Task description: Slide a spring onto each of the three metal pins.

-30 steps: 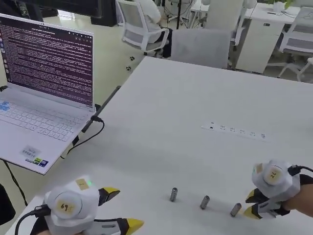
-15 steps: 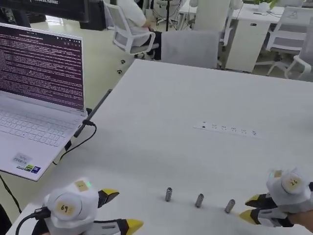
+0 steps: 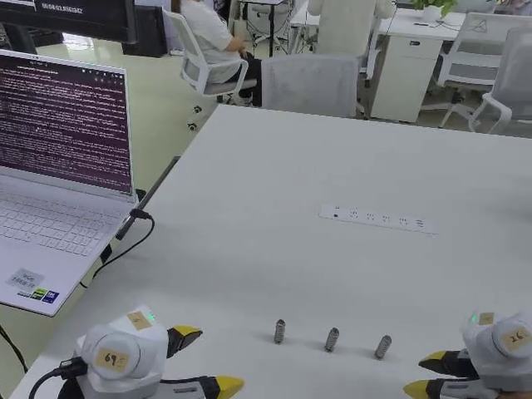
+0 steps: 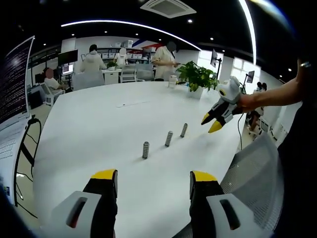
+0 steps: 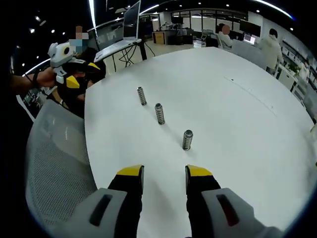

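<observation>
Head view. White table (image 3: pixel 332 158). Three upright spring-wrapped pins stand in a row at lower centre: left pin (image 3: pixel 280 331), middle pin (image 3: pixel 332 339), right pin (image 3: pixel 382 347). The left gripper (image 3: pixel 206 359) is at lower left, jaws spread wide with nothing between them, well apart from the left pin. The right gripper (image 3: pixel 424 374) is in the lower right corner, near the right pin but not touching it; jaws parted, empty. An open laptop (image 3: pixel 58 158) sits at the left edge, with a black cable (image 3: pixel 125 241) beside it. A white power strip (image 3: pixel 378 219) lies mid-table.

Left gripper view. Yellow-tipped jaws at bottom, wide apart, holding nothing. The pins run diagonally through centre frame, left pin (image 4: pixel 145 149) nearest. The right gripper (image 4: pixel 214 121) is at right of frame, past the row. A potted plant (image 4: pixel 197 77) stands at the table's far end.

Right gripper view. Jaws at bottom, moderately apart, empty. The right pin (image 5: pixel 187 140) stands just above the gap between the jaws, and the row recedes toward upper left. The left gripper (image 5: pixel 74 74) is at upper left. A mesh chair back (image 5: pixel 54 163) is at lower left.
</observation>
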Tool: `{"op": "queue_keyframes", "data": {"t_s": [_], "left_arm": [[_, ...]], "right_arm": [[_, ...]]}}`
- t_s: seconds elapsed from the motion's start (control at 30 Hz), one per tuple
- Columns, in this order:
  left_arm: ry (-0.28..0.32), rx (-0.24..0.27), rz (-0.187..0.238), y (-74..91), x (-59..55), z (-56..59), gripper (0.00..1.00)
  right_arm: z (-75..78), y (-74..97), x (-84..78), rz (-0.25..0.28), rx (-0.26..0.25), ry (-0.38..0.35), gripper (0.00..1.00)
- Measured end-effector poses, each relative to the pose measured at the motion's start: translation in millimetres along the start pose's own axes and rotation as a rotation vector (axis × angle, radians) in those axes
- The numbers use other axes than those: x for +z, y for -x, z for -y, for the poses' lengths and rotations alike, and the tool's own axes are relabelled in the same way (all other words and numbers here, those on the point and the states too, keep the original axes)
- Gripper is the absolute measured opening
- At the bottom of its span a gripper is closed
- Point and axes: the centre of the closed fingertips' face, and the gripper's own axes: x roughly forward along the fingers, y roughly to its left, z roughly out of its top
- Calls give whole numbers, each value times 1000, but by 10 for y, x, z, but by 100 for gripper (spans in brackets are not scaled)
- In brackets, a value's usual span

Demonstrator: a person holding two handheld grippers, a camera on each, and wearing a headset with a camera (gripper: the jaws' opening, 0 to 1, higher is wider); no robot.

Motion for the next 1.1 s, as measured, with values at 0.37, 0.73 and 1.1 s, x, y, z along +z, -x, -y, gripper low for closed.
{"op": "queue_keyframes", "data": {"t_s": [0.37, 0.73, 1.1], "left_arm": [[8, 3, 11, 2, 24, -16, 55], [21, -1, 29, 53, 56, 7, 57], [51, -5, 37, 94, 5, 81, 59]], "right_arm": [[-143, 201, -10, 137, -29, -158, 46], [-354, 324, -135, 177, -57, -226, 59], [-467, 415, -146, 208, -63, -245, 70]]}}
